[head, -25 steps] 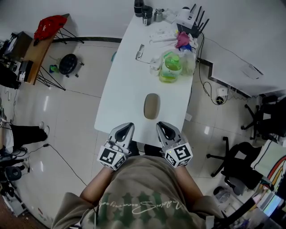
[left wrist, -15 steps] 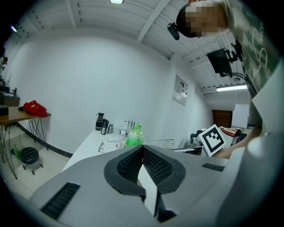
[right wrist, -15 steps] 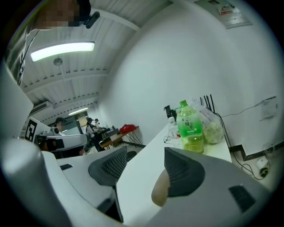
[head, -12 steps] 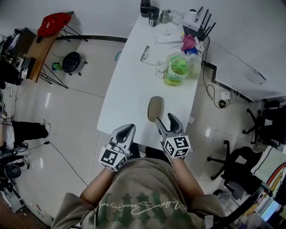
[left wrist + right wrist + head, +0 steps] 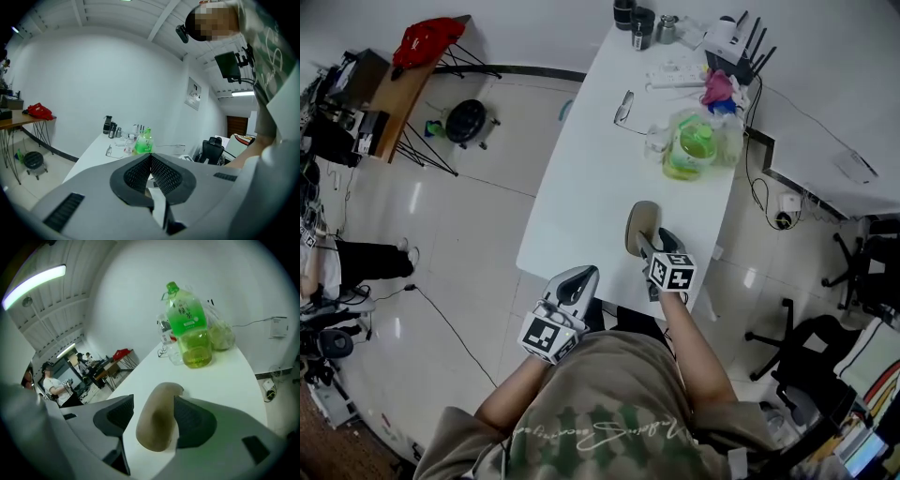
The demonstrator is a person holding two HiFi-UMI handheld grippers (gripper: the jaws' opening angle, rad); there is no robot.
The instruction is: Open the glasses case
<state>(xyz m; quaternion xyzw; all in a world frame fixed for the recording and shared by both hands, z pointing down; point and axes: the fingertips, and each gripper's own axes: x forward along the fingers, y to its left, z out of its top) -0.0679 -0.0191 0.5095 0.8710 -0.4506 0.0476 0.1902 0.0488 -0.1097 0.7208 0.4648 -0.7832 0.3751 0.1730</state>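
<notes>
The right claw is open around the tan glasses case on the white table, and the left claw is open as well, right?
No. The left claw is shut, pads together with nothing between them; the left gripper view shows it. The right claw, whose jaws have just been opening, is open around the tan glasses case on the white table.

So, three cams. The head view sits high up on the person and stares almost straight down at the counter (image 5: 581, 187) and the floor (image 5: 469, 244) round it, from pretty far off. The left gripper view is low at the near end, facing about level along the counter to the far wall (image 5: 93, 84). The right gripper view tilts down, right up on the case (image 5: 157, 420). All three catch the bottle (image 5: 692, 150); head and right also share the case.
</notes>
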